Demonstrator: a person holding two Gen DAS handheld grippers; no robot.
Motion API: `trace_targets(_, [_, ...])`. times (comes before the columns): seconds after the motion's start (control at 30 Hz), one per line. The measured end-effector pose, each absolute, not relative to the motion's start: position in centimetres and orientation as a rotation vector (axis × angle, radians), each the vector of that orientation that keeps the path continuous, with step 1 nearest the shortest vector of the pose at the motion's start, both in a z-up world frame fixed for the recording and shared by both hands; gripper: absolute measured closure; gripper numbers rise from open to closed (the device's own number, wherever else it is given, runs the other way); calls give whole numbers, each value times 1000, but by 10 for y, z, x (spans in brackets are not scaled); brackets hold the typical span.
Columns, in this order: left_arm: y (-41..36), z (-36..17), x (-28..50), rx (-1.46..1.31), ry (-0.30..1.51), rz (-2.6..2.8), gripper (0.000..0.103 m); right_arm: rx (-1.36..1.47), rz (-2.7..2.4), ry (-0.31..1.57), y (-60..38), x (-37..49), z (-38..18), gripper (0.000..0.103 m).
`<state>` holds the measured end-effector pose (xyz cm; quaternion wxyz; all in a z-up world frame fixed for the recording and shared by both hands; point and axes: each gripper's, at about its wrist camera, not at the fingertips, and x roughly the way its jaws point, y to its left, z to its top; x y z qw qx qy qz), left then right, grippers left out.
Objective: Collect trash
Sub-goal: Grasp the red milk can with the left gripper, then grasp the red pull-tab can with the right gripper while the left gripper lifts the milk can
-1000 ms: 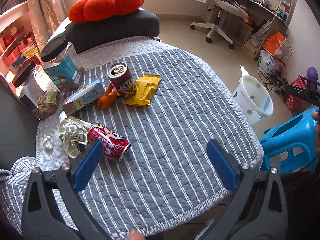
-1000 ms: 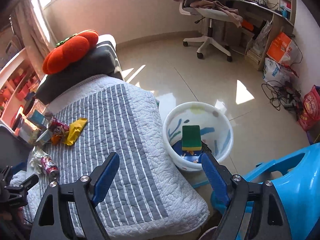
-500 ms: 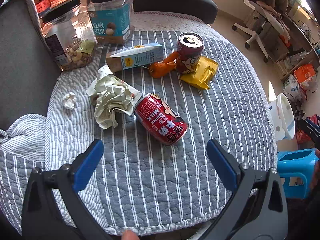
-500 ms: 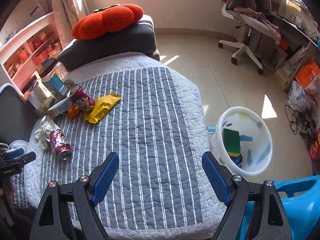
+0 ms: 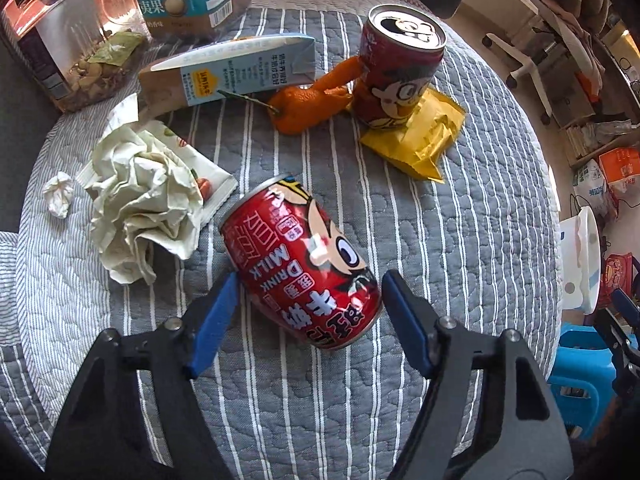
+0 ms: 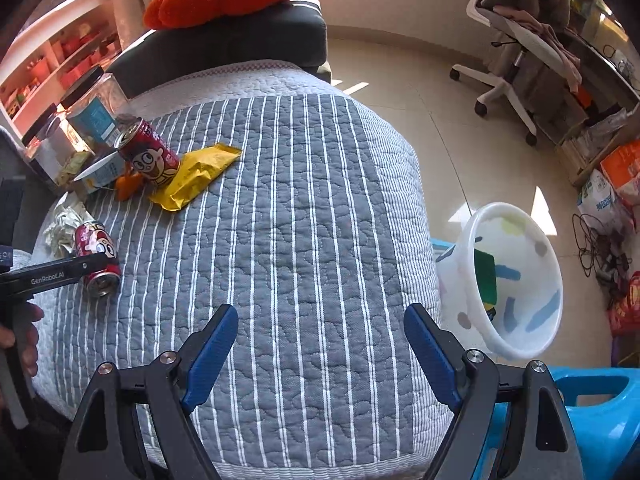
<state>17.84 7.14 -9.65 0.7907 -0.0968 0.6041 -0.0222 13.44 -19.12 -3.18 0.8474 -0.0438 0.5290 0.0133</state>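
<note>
A red milk-drink can lies on its side on the grey striped quilt. My left gripper is open with its blue fingers on either side of the can's near end, not clamped. Around it lie crumpled paper, a small paper ball, a milk carton, orange peel, an upright red can and a yellow wrapper. My right gripper is open and empty over the quilt's near edge. The lying can also shows in the right wrist view.
A white trash basket with a green sponge inside stands on the floor right of the table. A blue plastic stool is beside it. Two snack jars stand at the table's back left. An office chair is across the room.
My left gripper has moved down and forward to the lying red can, which now sits between its fingers. My right gripper has shifted slightly over the quilt and stays open.
</note>
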Motion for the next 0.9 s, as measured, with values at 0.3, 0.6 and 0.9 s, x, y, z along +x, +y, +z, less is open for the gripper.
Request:
trace_targets(0.3, [78, -76, 176, -194, 1272, -144, 60, -72, 24, 1125, -193, 146, -36, 17])
trace_targets(0.6, [72, -107, 180, -258, 1363, -175, 46, 37, 60, 1165, -179, 174, -47, 17])
trace_targets(0.9, [63, -90, 176, -250, 1322, -224, 61, 90, 64, 1179, -170, 200, -60, 17])
